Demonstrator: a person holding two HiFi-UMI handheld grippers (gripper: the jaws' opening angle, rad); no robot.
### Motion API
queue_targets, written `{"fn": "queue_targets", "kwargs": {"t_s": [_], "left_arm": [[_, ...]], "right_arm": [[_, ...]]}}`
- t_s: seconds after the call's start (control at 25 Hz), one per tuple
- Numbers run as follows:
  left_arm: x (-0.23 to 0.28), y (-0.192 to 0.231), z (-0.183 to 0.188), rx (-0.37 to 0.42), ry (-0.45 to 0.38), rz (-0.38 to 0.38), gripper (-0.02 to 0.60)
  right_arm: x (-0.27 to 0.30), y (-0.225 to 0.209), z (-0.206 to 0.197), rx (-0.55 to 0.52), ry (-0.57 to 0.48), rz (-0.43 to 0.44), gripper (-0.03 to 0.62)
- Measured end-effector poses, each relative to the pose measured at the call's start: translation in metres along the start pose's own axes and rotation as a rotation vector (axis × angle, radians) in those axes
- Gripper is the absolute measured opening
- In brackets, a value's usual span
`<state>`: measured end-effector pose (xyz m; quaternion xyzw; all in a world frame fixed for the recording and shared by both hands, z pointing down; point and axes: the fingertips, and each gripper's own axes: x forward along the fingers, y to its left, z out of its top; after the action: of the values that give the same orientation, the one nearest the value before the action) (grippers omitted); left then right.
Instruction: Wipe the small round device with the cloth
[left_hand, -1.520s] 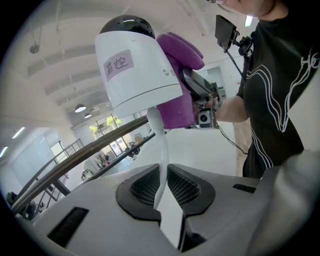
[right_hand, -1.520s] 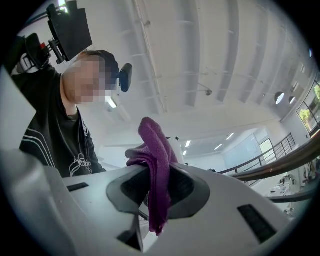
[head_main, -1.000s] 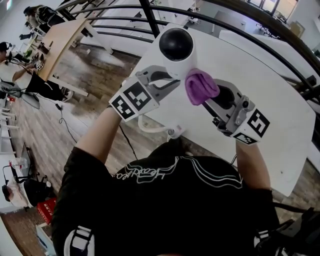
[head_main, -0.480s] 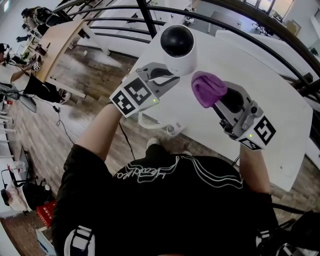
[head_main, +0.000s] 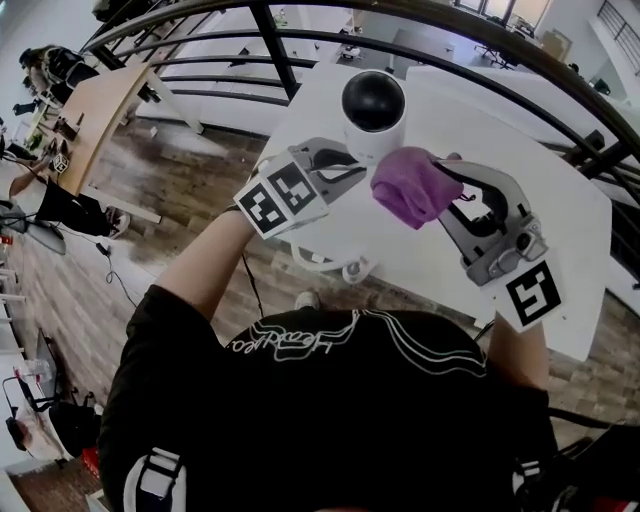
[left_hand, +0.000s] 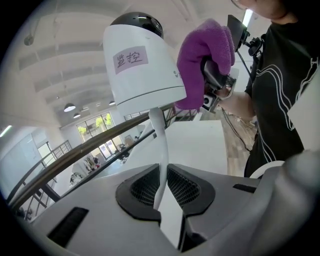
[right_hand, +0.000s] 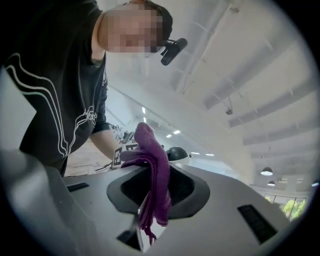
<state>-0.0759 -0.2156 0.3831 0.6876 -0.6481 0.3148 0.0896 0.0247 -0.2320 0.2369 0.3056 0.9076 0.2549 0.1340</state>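
While the jaws of my left gripper (left_hand: 162, 187) clench the small round white plastic device with a black dome (head_main: 373, 110) by its thin white stem (left_hand: 159, 135), the jaws of my right gripper (head_main: 440, 188) grasp a bunched purple cloth (head_main: 410, 187). That cloth touches the device's lower side. Beneath the device lies the white counter (head_main: 560, 210).
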Motion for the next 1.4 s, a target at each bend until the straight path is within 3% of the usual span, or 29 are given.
{"fn": "queue_targets", "kwargs": {"t_s": [0.32, 0.6, 1.12, 1.4], "left_arm": [[-0.002, 0.000, 0.001, 0.008, -0.021, -0.088, 0.052], [-0.002, -0.002, 0.001, 0.016, -0.049, -0.137, 0.052], [-0.004, -0.001, 0.004, 0.023, -0.069, -0.186, 0.051], [-0.003, -0.001, 0.002, 0.009, -0.096, -0.210, 0.051]], "right_arm": [[0.018, 0.005, 0.028, -0.267, 0.107, -0.064, 0.072], [0.031, 0.004, 0.026, -0.403, 0.205, -0.080, 0.072], [0.045, 0.014, -0.004, -0.365, 0.295, -0.094, 0.072], [0.047, 0.024, -0.024, -0.274, 0.323, -0.119, 0.072]]}}
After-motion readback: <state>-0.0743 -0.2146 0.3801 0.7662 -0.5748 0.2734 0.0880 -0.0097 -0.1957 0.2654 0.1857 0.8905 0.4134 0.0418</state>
